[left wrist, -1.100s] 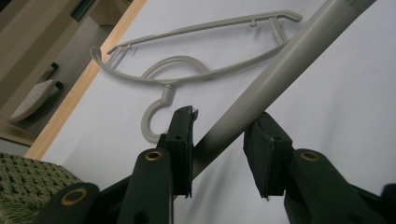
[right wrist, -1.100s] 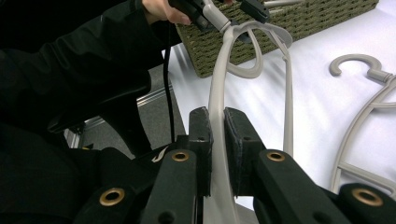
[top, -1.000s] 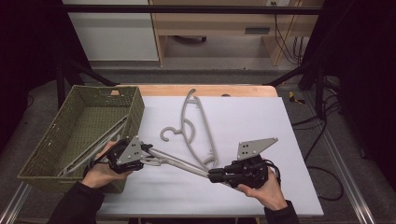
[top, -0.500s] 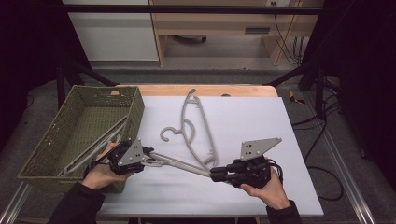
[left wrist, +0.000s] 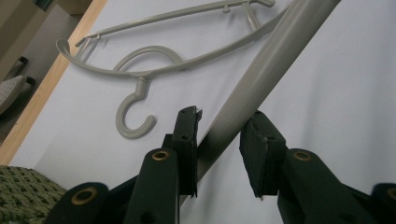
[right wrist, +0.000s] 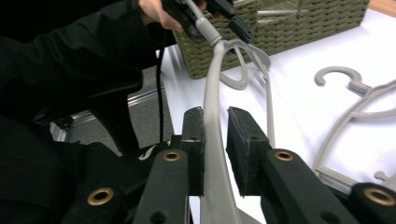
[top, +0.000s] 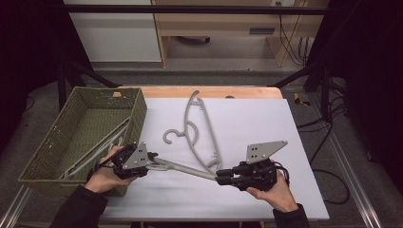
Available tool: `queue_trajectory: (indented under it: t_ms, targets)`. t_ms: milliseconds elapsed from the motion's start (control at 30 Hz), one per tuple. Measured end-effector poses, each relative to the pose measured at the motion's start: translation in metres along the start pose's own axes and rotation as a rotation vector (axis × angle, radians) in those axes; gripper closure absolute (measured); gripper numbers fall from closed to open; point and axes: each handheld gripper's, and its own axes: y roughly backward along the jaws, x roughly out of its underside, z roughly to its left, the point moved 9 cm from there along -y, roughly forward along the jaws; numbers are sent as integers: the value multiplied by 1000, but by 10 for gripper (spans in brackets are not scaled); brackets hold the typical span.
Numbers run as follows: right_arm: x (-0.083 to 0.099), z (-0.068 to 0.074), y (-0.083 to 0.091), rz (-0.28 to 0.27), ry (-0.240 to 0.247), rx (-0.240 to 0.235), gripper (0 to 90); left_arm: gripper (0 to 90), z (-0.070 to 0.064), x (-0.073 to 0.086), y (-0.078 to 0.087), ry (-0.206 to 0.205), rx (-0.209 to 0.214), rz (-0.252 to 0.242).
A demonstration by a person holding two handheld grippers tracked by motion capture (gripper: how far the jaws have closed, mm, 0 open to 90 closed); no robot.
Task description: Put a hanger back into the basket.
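Between low, level hands, left gripper (top: 153, 162) and right gripper (top: 223, 179) clamping one hanger (top: 186, 169).

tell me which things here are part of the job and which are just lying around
In hand:
- held hanger, spanning both grippers
- left gripper, jaws around one end of it
- right gripper, jaws around the other end
- green basket, beside the left gripper, a hanger already lying in it

Lying about:
- second hanger, flat on the white table, untouched
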Motion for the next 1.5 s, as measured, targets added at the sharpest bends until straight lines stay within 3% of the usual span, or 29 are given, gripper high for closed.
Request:
queue_trajectory:
  t_ms: [100, 333, 433, 500, 533, 567, 600, 633, 667, 733, 833, 933, 1067, 1333, 1500]
  targets:
    - [1, -3, -1, 1, -3, 16, 722, 684, -1, 0, 0, -10, 0, 8]
    - [0, -11, -3, -23, 47, 109, 628, 705, -7, -4, -1, -59, 1, 46]
    - [-3, -17, 0, -56, 82, 169, 561, 716, -9, -7, -2, -72, -1, 69]
    - [-6, -18, 2, -86, 72, 181, 535, 741, -9, -12, -1, -94, -15, 59]
    - [-8, -19, 4, -101, 66, 199, 489, 771, -7, -16, 1, -88, -26, 46]
    - [-10, -23, 6, -126, 74, 240, 440, 814, -7, -18, 3, -66, 14, 44]
    - [-12, -28, 9, -144, 89, 294, 471, 822, -9, -22, 3, 24, 75, 19]
    - [-12, -29, 11, -152, 86, 298, 481, 823, -7, -23, 2, -16, 34, 23]
    - [-13, -28, 13, -168, 68, 282, 489, 824, -4, -19, -1, -41, 11, 83]
    - [-11, -30, 16, -175, 43, 273, 529, 825, -5, -16, -9, 11, 45, 85]
    - [-5, -35, 16, -156, 23, 285, 504, 825, -4, -16, -13, 19, 13, 100]
    - [-4, -40, 20, -174, 6, 308, 462, 825, -3, -20, -11, 43, 15, 86]
    - [-4, -47, 26, -204, -18, 356, 396, 826, 2, -23, -4, 89, -23, 84]
    - [1, -63, 40, -257, -79, 445, 271, 825, 13, -27, 6, 248, -99, 45]
    - [9, -70, 48, -261, -94, 494, 227, 825, 19, -35, 17, 275, -132, 30]
